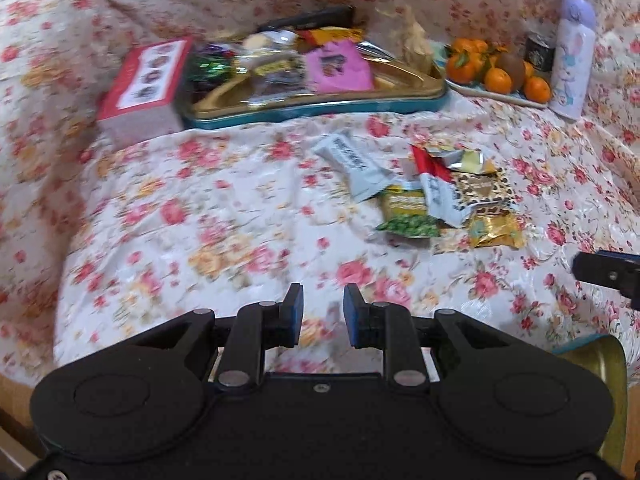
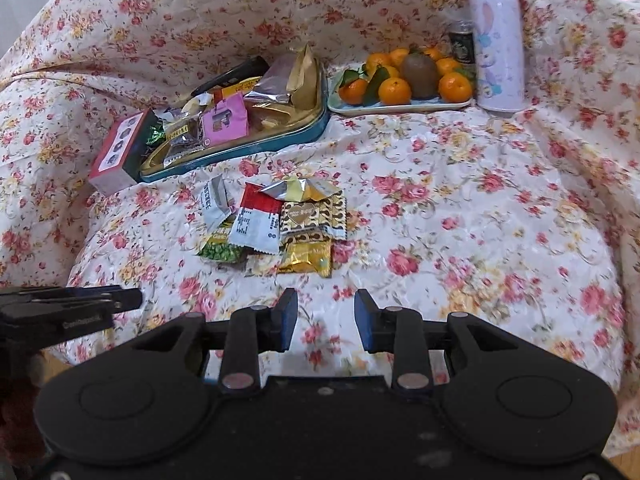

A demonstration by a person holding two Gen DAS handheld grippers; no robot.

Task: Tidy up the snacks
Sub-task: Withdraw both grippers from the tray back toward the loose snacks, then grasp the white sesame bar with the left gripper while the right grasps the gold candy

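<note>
- Grippers both angle downward over the flowered cloth (image 2: 460, 208), and we see neither one touching anything.
- Our left gripper (image 1: 322, 314) has its fingers parted by a modest gap, with only bare cloth showing between them.
- Our right gripper (image 2: 326, 320) likewise has its blue-padded fingers (image 2: 290, 318) apart and nothing between them.
- In the right wrist view the left gripper pokes in from the left edge, low over the cloth and beside the right one, not touching it.
- Loose snack packets (image 2: 276, 226) lie in a small overlapping heap ahead of both grippers: a white one, a red-and-white one, a leopard-print one, a green one, a gold one.
- Beyond the heap we see the teal-rimmed tin tray (image 2: 248, 148), gold inside, already piled with wrapped snacks; a pink packet (image 2: 224, 120) lies on top.
- A red box (image 2: 116, 152) sits against the tray's left end.
- To the tray's right a plate of oranges (image 2: 400, 106) stands just beside it, with a lilac bottle (image 2: 496, 40) upright at the plate's far end and a dark can (image 2: 462, 44) behind.
- Open cloth spreads wide to the right of the heap and between heap and grippers.
- In the left wrist view a second teal-and-gold tin (image 1: 600, 360) shows at the lower right edge.
- That view is blurred, so its packet labels are unreadable to us.
</note>
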